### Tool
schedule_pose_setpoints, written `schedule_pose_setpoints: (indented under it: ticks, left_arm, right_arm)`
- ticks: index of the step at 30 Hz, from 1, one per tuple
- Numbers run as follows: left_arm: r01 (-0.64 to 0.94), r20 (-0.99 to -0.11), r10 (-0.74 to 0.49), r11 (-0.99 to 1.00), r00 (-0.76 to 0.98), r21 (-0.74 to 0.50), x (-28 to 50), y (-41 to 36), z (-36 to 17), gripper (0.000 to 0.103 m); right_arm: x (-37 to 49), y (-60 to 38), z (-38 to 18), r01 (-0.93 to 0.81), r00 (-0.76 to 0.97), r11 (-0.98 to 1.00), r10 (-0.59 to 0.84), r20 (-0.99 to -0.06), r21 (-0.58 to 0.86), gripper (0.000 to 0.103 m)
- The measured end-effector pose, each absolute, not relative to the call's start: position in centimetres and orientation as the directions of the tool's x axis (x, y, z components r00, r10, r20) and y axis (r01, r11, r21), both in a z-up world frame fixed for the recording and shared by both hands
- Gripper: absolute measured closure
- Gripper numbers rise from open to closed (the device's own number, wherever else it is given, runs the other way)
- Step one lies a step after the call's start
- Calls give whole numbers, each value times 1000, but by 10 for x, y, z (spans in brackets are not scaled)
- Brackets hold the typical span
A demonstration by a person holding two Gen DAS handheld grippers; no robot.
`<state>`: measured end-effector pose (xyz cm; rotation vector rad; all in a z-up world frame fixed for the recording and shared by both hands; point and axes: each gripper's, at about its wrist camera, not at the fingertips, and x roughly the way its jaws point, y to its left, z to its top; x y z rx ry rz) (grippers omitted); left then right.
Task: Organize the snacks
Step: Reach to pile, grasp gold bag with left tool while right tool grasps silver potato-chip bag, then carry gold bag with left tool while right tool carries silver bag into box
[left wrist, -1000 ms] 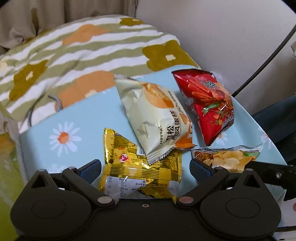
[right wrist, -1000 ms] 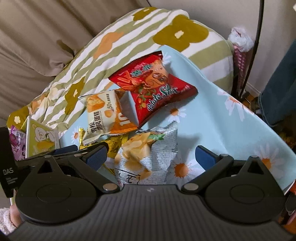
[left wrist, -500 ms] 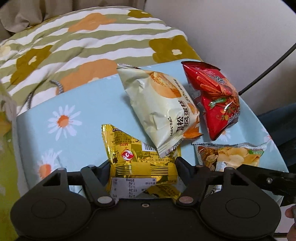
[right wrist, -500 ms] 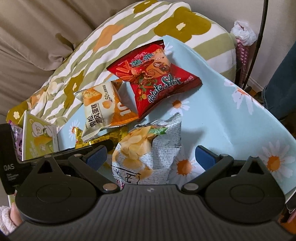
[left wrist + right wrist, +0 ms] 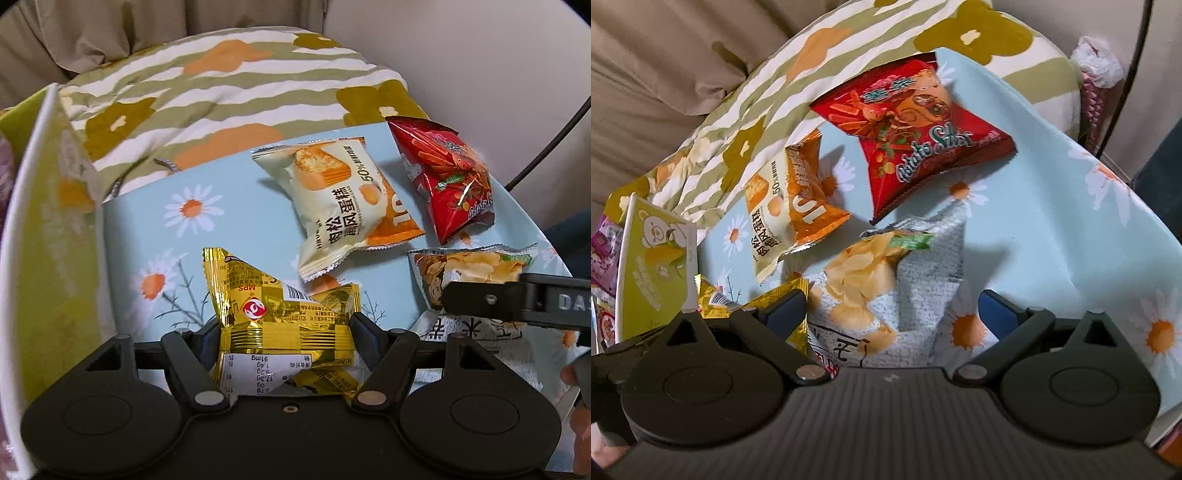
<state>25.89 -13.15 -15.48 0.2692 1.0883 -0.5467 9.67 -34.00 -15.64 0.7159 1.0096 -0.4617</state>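
Observation:
My left gripper [image 5: 284, 328] is shut on a gold snack packet [image 5: 280, 306] and holds it over the blue daisy cloth [image 5: 147, 229]. A cream cake packet [image 5: 343, 199], a red potato-stick bag [image 5: 447, 173] and a grey chip bag [image 5: 465, 273] lie on the cloth beyond. My right gripper [image 5: 892, 314] is open, its fingers on either side of the chip bag [image 5: 886, 295]. The red bag [image 5: 912, 136], the cake packet [image 5: 786, 206] and the gold packet [image 5: 783, 299] show in the right wrist view.
A yellow-green carton [image 5: 48, 229] stands at the left edge of the cloth; it also shows in the right wrist view [image 5: 653, 262]. A striped floral blanket [image 5: 221, 92] lies behind. A wall and a black cable [image 5: 546, 147] are at right.
My left gripper closed on the gold packet and lifted it leftward toward the carton. My right gripper moved closer over the chip bag and stayed open.

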Motion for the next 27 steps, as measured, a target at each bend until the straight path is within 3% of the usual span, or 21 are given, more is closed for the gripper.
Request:
schedule_pose_setpoints:
  ticks: [2,3,6,7,11,27]
  left_arm:
    - [534,-888,-283,844,362,-52,254,-129,-152,28]
    - [528,-886,-283,847,368,-52,251,-127,-150,28]
    - [511,-876,-289,858,386,-58,241,-122,-143,28]
    - [506,-873,-292,861,391,-61,238,-121,-140,29]
    - [481,-853,-302,874,426,-69,224,-118,-126,29]
    - [242,-714,-253,963,652,-121,157,-73,-37,28]
  right_arm:
    - [100,-339,-160,631,470,702,-5,-883,331,1]
    - [101,-338,-161,622,469,708,7,-883,336,8]
    - [101,-335,-158,593,468,739,5,-883,318,16]
    - [100,-334,-157,582,468,748,11,-884,318,25]
    - [94,-330,-149,544,477,775,28,-878,320,31]
    - [105,-291,-57,233,597,924,110,-795,303,34]
